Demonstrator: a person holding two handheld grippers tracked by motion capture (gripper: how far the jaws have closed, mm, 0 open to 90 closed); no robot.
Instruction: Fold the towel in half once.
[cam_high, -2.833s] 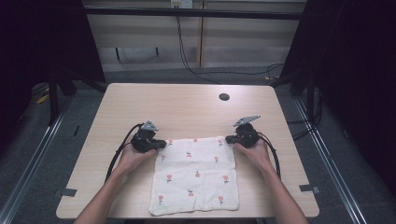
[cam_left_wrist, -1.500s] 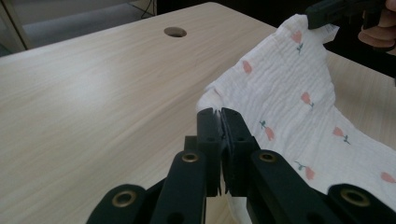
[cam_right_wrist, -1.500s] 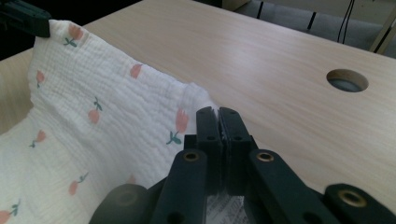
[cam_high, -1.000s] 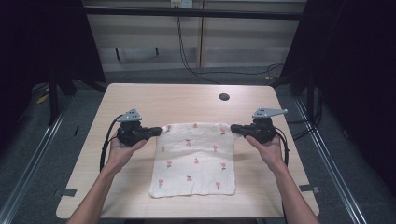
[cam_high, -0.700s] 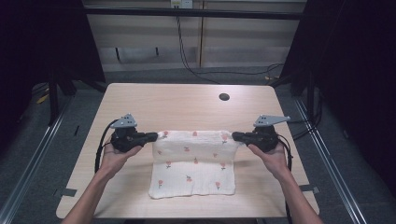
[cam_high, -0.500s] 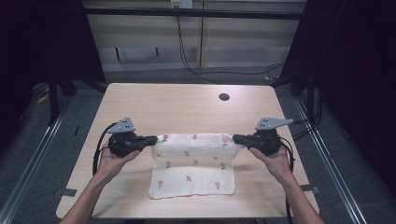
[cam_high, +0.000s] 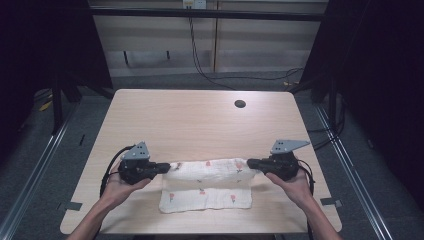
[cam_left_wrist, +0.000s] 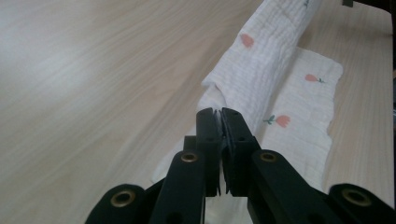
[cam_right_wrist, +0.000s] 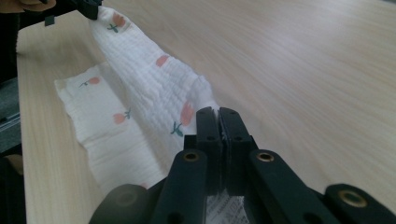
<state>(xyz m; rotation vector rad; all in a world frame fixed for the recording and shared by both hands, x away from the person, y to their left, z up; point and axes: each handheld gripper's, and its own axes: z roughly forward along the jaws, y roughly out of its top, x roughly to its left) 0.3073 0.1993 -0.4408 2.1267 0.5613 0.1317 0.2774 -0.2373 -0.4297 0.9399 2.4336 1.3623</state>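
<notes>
The cloth lies on the table's near edge, between both grippers.

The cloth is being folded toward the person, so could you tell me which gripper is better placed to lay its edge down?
Neither alone: the left gripper and right gripper each pinch one end of the cloth, level with each other.

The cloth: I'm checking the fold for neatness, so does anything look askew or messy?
Nothing stands out. Both grippers, left and right, pinch the cloth at its ends; the lifted edge runs fairly straight above the flat part.
</notes>
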